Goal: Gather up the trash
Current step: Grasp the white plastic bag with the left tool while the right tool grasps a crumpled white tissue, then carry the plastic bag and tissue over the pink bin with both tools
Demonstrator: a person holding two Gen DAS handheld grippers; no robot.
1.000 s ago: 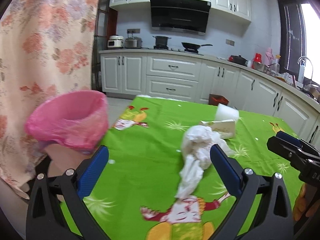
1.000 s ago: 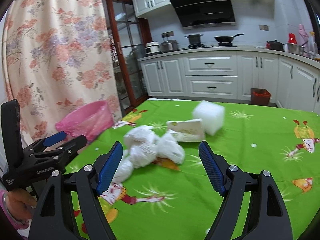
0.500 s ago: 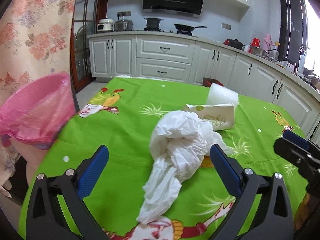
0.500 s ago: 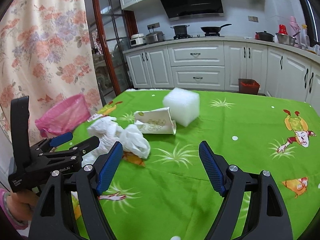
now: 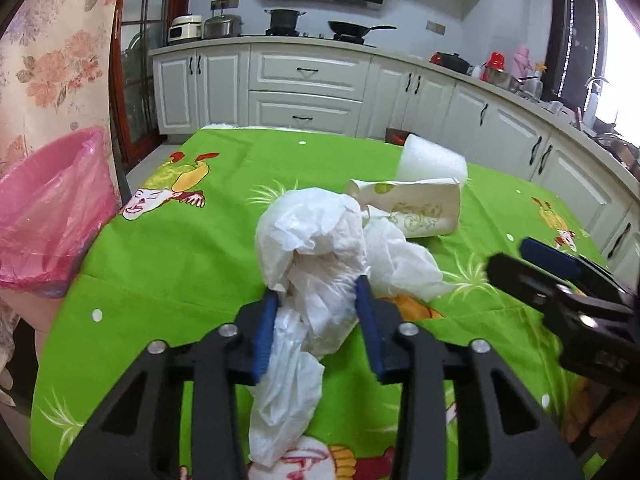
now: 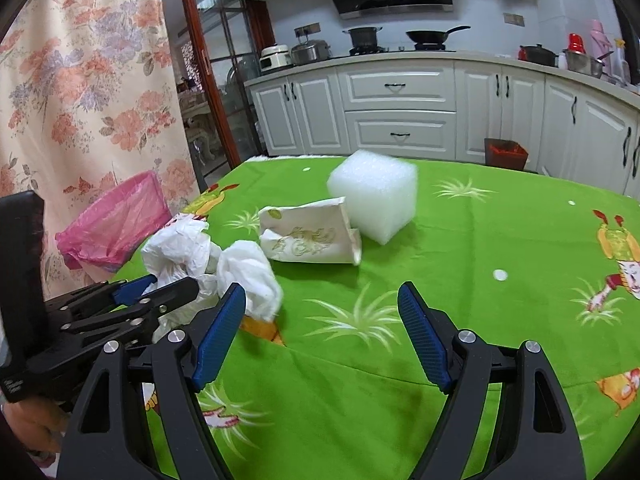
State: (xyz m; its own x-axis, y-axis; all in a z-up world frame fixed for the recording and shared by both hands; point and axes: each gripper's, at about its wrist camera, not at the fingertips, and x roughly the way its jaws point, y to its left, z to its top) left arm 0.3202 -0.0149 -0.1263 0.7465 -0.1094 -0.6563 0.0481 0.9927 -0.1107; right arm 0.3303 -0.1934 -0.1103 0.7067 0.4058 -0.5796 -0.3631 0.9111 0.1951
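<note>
A crumpled white plastic bag (image 5: 316, 236) lies on the green tablecloth (image 5: 180, 248). My left gripper (image 5: 317, 290) is closing, and its blue pads press on the bag's lower part from both sides. In the right wrist view the same bag (image 6: 176, 248) bulges out ahead of the left gripper (image 6: 172, 282). A white paper wad (image 6: 248, 268) sits beside it, just past my right gripper (image 6: 321, 290), which is open over bare cloth. Further back lie a crushed paper cup (image 6: 312, 236) and a white foam block (image 6: 372, 196).
A bin with a pink liner (image 5: 48, 208) stands off the table's left edge, in front of a floral curtain (image 6: 80, 100). White kitchen cabinets (image 5: 304, 92) run along the far wall. A small red bin (image 6: 506, 152) sits on the floor behind the table.
The left gripper moved forward and down over the white bag, and its jaws went from wide open to clamped on it. The right gripper also came forward and lower, still open.
</note>
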